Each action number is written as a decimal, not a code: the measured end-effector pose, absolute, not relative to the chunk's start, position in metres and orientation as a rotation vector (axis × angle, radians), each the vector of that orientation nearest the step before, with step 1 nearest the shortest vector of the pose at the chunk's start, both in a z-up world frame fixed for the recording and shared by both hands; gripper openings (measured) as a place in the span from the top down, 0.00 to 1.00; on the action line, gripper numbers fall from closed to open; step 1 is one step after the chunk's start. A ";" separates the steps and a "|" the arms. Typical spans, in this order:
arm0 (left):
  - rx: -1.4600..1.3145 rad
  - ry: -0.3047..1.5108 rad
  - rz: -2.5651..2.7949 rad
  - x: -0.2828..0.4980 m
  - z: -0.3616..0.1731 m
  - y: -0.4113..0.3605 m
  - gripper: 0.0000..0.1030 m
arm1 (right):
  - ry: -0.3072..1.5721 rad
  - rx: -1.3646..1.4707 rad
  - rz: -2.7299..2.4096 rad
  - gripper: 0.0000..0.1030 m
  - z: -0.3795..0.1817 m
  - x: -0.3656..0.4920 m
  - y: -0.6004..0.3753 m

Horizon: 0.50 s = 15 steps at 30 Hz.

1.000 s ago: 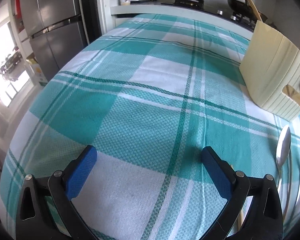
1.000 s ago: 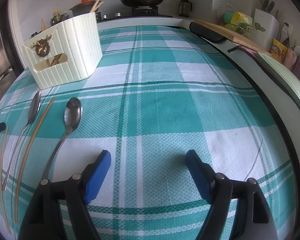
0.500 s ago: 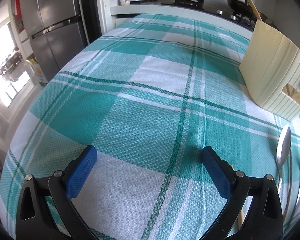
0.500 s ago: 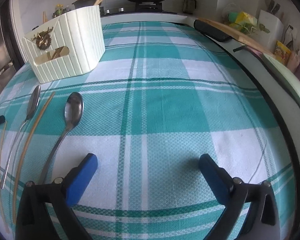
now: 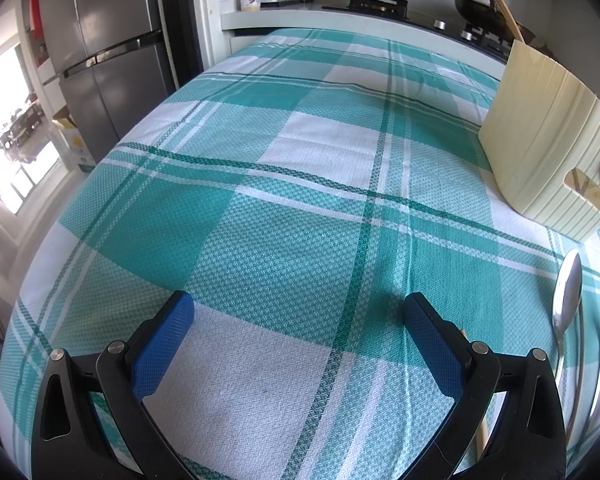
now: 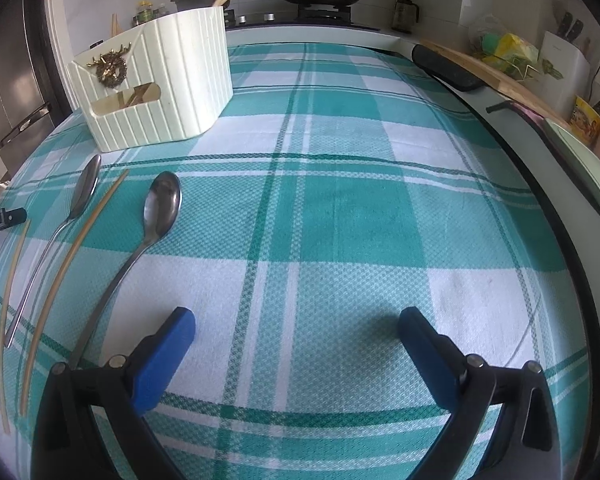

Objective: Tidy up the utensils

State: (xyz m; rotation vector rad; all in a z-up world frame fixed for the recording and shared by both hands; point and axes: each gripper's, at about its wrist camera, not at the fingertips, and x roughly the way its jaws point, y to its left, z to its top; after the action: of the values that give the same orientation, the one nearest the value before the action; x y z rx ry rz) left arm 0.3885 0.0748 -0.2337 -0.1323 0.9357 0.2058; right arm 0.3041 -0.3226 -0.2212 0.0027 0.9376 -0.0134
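Utensils lie loose on the checked cloth [image 6: 340, 216] covering the surface. Left to right in the right wrist view: thin chopstick [image 6: 10, 300], small spoon [image 6: 74, 212], second chopstick [image 6: 74, 256], large spoon [image 6: 156, 216]. White ribbed holder [image 6: 160, 92] stands behind them, chopsticks sticking out of it. Left claw [image 5: 298, 344] wide open, holding nothing, spoons to its right. Right claw [image 6: 296, 348] wide open, empty, over bare cloth, large spoon's handle running past its left finger.
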 end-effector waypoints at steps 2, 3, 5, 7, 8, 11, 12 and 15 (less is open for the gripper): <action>-0.132 0.936 0.206 0.389 -0.234 0.075 0.00 | 0.937 0.003 -0.013 0.00 -0.221 0.304 -0.323; -0.132 0.936 0.206 0.388 -0.234 0.075 0.00 | 0.938 0.004 -0.013 0.00 -0.221 0.304 -0.323; -0.130 0.936 0.206 0.389 -0.234 0.075 0.00 | 0.937 0.000 -0.008 0.00 -0.221 0.304 -0.323; -0.132 0.936 0.206 0.389 -0.234 0.075 0.00 | 0.938 0.001 -0.005 0.00 -0.221 0.304 -0.325; -0.130 0.936 0.206 0.389 -0.234 0.075 0.00 | 0.938 -0.001 -0.006 0.00 -0.221 0.304 -0.324; -0.132 0.936 0.205 0.389 -0.234 0.075 0.00 | 0.938 0.001 -0.006 0.00 -0.221 0.304 -0.325; -0.131 0.936 0.205 0.389 -0.234 0.075 0.00 | 0.938 0.000 -0.006 0.00 -0.221 0.304 -0.325; -0.132 0.936 0.204 0.389 -0.234 0.074 0.00 | 0.938 -0.001 -0.006 0.00 -0.221 0.304 -0.325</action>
State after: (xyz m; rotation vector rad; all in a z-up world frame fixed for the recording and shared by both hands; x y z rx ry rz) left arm 0.3893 0.0744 -0.2336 -0.1322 0.9361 0.2045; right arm 0.3041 -0.3248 -0.2214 -0.0007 0.9376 -0.0063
